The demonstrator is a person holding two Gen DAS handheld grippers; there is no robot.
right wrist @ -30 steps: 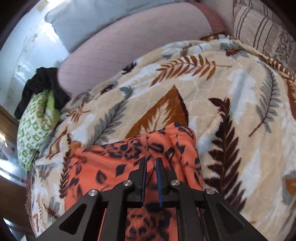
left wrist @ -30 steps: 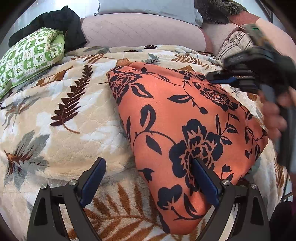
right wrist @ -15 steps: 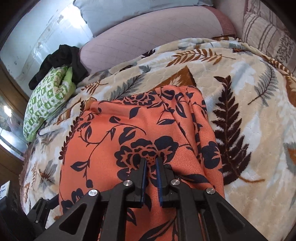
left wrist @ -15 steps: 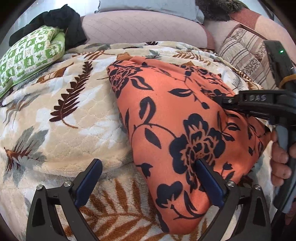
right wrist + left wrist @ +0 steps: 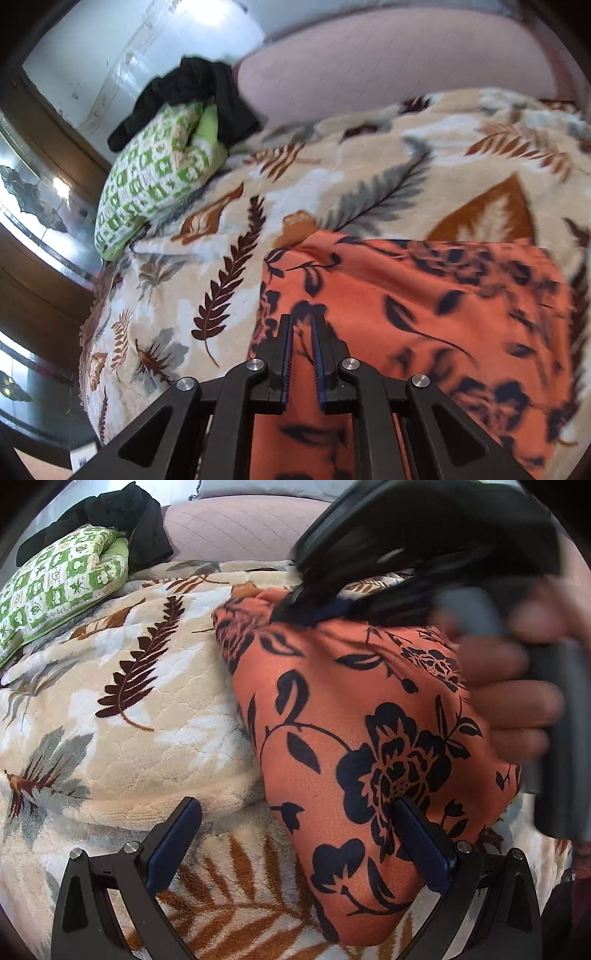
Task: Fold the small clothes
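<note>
Right gripper (image 5: 302, 328) is sweeping across since the earlier frame, dragging the top edge of the orange black-flowered fabric garment (image 5: 369, 746) leftward; it now fills the upper right of the left wrist view, blurred. Its jaws are clenching that fabric. Left gripper (image 5: 291, 834) is sitting fully released, one finger resting on the garment's lower part, the other over the cream leaf-print fleece blanket (image 5: 129, 701). Garment is lying on that blanket, well apart from the green-and-white checked pillow (image 5: 155, 177).

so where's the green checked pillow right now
The green checked pillow sits upper left in both views, on the leaf-print blanket, with black clothing draped over its far end.
</note>
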